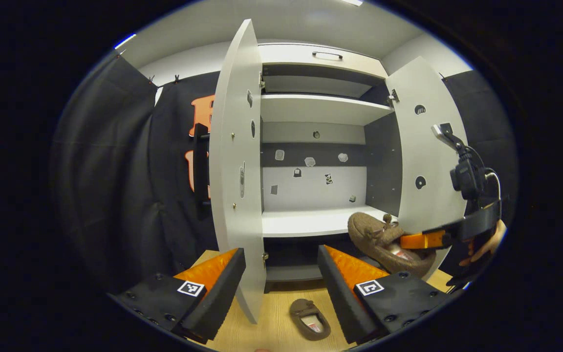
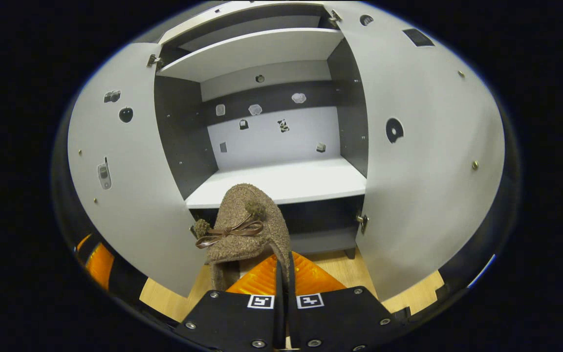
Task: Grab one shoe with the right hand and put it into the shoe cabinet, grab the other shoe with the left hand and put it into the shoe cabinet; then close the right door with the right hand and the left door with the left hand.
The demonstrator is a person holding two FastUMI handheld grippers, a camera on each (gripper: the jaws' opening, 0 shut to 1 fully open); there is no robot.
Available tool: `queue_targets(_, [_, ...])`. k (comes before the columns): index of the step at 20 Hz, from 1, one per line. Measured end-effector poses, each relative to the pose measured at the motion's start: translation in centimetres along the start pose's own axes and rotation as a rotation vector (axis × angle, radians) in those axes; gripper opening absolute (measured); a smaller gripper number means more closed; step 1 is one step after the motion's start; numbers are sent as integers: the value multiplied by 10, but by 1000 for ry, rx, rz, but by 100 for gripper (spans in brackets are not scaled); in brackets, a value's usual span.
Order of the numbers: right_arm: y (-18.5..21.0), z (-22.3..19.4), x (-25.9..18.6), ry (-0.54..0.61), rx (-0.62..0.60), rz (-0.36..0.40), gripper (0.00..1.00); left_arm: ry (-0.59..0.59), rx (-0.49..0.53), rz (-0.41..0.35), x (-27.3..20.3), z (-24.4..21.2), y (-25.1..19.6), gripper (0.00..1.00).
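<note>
The brown slipper [image 2: 249, 225] is hanging from my right tongs [image 2: 282, 274], clenched on its side wall, before the open shoe cabinet's shelf [image 2: 286, 181]. My left tongs [image 1: 281, 283] are gaping released above the other slipper [image 1: 311, 319] on the floor.

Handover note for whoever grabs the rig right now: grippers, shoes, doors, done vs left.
Right gripper: shut on the brown shoe, held in the air in front of the cabinet's lower shelf.
Left gripper: open, empty, above the floor.
Second shoe: on the floor in front of the cabinet.
Left door and right door: both open.
Done: first shoe picked up.
Left: place it, fetch and place the second shoe, close both doors.
</note>
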State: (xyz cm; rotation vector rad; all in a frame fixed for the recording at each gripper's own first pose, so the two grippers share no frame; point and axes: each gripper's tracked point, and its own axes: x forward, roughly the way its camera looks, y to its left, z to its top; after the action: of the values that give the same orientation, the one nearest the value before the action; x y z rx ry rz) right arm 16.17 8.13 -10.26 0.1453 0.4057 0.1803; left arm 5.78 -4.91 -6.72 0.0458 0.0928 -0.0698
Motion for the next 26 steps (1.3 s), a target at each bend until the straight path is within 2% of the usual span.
queue_targets(4, [5, 58, 41, -65, -9, -32, 2, -17, 27, -49, 2, 1, -7, 97])
queue_targets(8, [-2, 115, 86, -132, -38, -99, 2, -27, 15, -96, 3, 3, -17, 96])
queue_targets(12, [-18, 152, 145, -141, -28, -166, 2, -39, 23, -119, 2, 4, -20, 94])
queue_targets(15, [-36, 158, 193, -96, 40, -201, 2, -34, 18, -121, 3, 2, -20, 94])
queue_targets(20, [-65, 136, 251, 29, 112, -271, 2, -14, 1, -102, 7, -3, -13, 97])
queue_targets(22, [-72, 131, 261, 51, 113, -279, 5, -7, -3, -96, 10, -6, -12, 94])
queue_targets(23, [-72, 131, 258, 50, 109, -280, 7, -5, -5, -93, 11, -6, -13, 97])
queue_targets(24, [-73, 135, 253, 26, 100, -284, 16, -3, -8, -89, 12, -7, -13, 97])
queue_targets(26, [-65, 143, 233, -25, 82, -267, 22, -10, -10, -81, 15, -6, -14, 96])
